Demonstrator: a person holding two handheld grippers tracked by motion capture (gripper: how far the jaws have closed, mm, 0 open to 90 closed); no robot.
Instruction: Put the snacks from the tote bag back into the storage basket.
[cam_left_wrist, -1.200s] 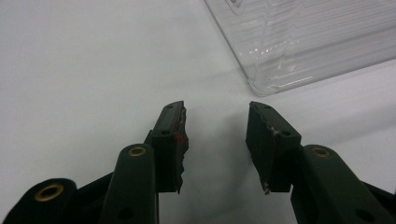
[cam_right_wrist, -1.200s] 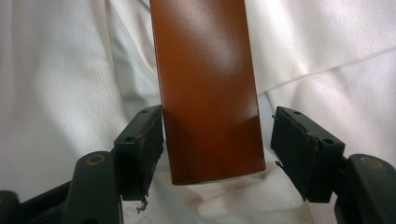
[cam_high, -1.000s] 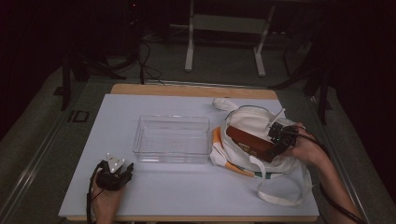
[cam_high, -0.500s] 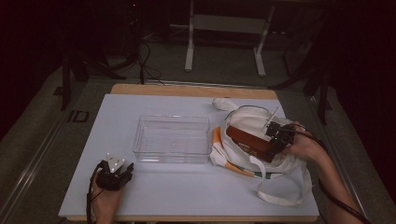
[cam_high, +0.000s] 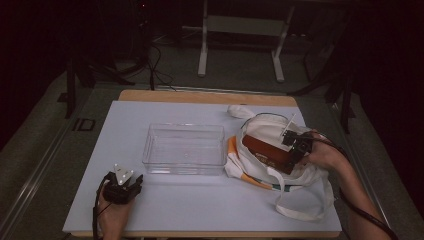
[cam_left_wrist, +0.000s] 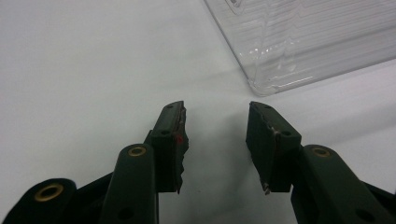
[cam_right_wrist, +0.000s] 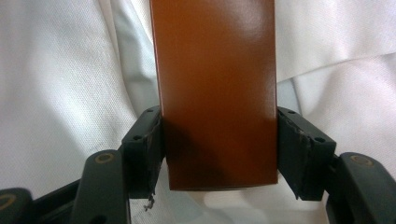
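Brown box (cam_high: 269, 152) in white bag (cam_high: 305, 176); clear tray (cam_high: 184, 148) empty

A clear plastic tray (cam_high: 184, 148) sits empty near the middle of the white table top (cam_high: 125, 125), its long side running across. In the left gripper view 1 corner of the tray (cam_left_wrist: 299, 42) shows ribbed walls resting on the white surface. A strip of bare wood (cam_high: 200, 96) edges the table's far side. Beyond it, on the dim grey floor (cam_high: 240, 70), stands a pale metal stand (cam_high: 240, 30) on 2 legs, and dark cables (cam_high: 155, 65), probably power leads, trail nearby.
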